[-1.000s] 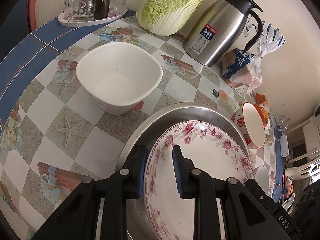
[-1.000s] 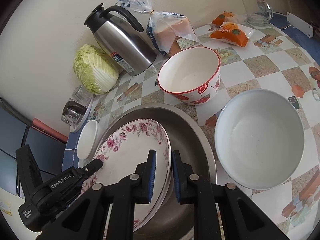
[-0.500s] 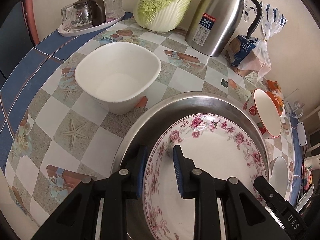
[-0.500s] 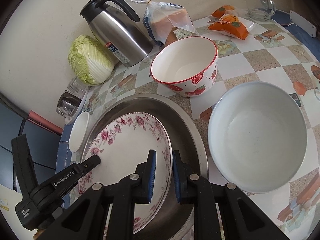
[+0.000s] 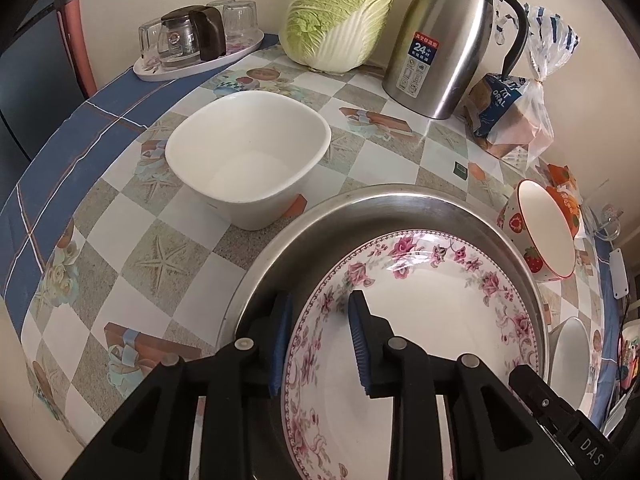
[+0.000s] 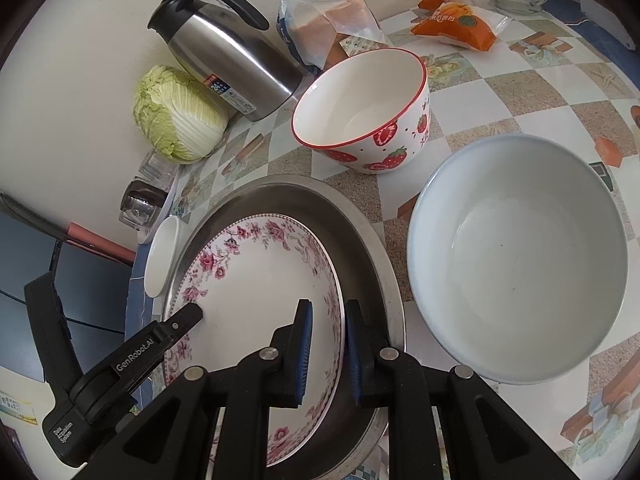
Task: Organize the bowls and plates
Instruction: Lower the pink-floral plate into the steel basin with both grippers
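Your plate is white with a band of pink flowers round its rim, and it sits inside the steel basin on the checked table. A second plate edge seems to show under it in the right view, though you can't be sure.

Your left gripper straddles the plate's near-left rim, one pad outside and one inside, with a visible gap; whether the pads press the rim can't be told. Your right gripper straddles the opposite rim, its jaws close together about the edge; actual contact is hard to make out there too.

The near part of the plate is hidden behind both grippers' black bodies. The square bowl stands just beside the basin; the strawberry bowl and big bowl stand on the other side.
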A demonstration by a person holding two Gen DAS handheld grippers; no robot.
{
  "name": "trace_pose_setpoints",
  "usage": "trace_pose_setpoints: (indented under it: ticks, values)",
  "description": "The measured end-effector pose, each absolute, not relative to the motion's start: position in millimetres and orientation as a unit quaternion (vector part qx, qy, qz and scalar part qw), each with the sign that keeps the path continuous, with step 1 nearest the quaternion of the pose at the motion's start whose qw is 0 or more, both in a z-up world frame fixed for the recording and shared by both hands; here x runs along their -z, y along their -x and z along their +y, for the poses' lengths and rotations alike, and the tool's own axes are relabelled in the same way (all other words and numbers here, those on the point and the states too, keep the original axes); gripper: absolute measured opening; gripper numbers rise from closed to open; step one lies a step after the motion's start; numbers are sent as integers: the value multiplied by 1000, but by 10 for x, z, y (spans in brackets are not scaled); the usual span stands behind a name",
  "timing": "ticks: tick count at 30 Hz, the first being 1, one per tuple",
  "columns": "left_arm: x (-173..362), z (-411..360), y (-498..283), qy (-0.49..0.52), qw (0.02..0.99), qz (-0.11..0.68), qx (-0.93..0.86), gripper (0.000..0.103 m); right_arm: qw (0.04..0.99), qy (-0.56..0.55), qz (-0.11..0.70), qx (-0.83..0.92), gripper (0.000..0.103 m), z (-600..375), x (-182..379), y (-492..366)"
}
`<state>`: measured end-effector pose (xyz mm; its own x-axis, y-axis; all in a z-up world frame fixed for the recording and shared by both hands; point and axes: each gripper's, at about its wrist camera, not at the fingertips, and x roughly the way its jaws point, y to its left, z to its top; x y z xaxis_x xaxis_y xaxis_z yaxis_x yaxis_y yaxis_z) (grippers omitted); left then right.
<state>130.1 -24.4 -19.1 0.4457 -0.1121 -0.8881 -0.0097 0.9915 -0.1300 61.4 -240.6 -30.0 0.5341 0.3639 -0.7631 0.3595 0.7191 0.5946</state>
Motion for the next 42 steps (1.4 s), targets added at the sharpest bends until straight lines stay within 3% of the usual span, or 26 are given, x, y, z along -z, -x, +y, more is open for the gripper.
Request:
trace_pose_setpoints:
  ticks: [42]
  values:
    - [-86, -170, -1226, 81, 860, 504, 17, 35, 828, -283, 484, 13, 20, -2418, -52, -602]
